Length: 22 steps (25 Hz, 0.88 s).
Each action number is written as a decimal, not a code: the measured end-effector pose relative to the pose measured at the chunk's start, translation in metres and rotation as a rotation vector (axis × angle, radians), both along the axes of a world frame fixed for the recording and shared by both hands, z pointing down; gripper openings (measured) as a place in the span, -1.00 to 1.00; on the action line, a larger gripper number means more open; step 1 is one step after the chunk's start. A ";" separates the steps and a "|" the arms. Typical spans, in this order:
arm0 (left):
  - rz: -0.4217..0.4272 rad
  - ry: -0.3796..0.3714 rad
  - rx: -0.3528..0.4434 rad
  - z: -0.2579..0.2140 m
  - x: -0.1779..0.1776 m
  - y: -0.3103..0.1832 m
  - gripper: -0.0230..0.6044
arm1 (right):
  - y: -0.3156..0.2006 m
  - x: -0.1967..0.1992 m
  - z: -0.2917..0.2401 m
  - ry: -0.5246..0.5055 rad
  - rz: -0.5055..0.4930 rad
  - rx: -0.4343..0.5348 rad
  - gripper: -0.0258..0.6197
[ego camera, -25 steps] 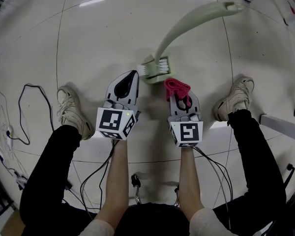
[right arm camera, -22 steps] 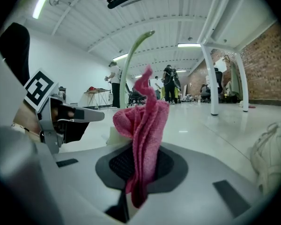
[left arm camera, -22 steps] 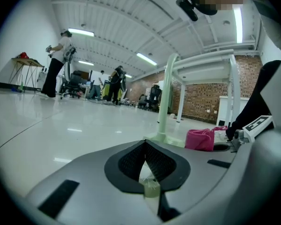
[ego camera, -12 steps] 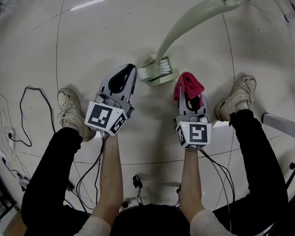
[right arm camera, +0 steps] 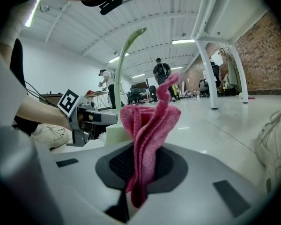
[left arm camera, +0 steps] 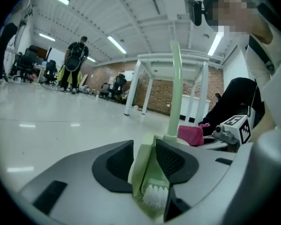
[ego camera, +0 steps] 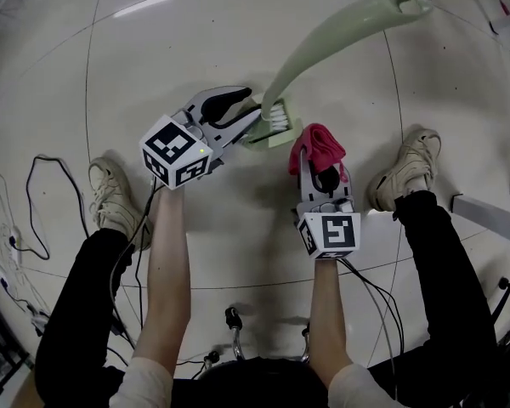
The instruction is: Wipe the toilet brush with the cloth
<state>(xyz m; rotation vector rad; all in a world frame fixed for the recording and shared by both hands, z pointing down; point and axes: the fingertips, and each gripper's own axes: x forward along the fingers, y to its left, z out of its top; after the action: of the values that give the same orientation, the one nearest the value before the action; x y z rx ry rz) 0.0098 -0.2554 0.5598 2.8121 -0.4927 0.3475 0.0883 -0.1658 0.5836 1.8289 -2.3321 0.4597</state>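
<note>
Pale-green toilet brush [ego camera: 323, 45] stands on the floor [ego camera: 195, 41] btwn the person's feet, bristle head down, long handle leaning up & away. The left gripper [ego camera: 255, 115] comes in low from the side. Its jaws have just been opening and now stand wide w/ the brush head between them, close on both sides but, I'd judge, not squeezing yet; prob. there to steady the brush. Pink cloth [ego camera: 319, 147] is pinched upright in the right gripper [ego camera: 321, 170], jaws clamped on its fold, free end poking out front so it can rub. It sits just beside the head; wiping looks not yet begun.
</note>
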 end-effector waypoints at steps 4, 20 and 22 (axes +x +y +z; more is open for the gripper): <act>0.020 0.026 -0.010 0.002 0.003 0.001 -0.53 | -0.005 0.002 0.003 0.006 -0.019 0.007 -0.82; -0.097 0.043 -0.118 0.003 -0.028 0.084 -0.61 | -0.047 0.004 0.003 0.112 -0.053 -0.020 -0.82; -0.125 0.063 -0.133 0.002 -0.030 0.098 -0.61 | -0.053 0.002 0.000 0.154 -0.082 -0.017 -0.82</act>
<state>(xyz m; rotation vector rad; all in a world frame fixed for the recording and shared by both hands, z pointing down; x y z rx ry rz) -0.0204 -0.1570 0.5615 2.6402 -0.6050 0.2559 0.0901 -0.2192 0.5838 1.6899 -2.2824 0.3151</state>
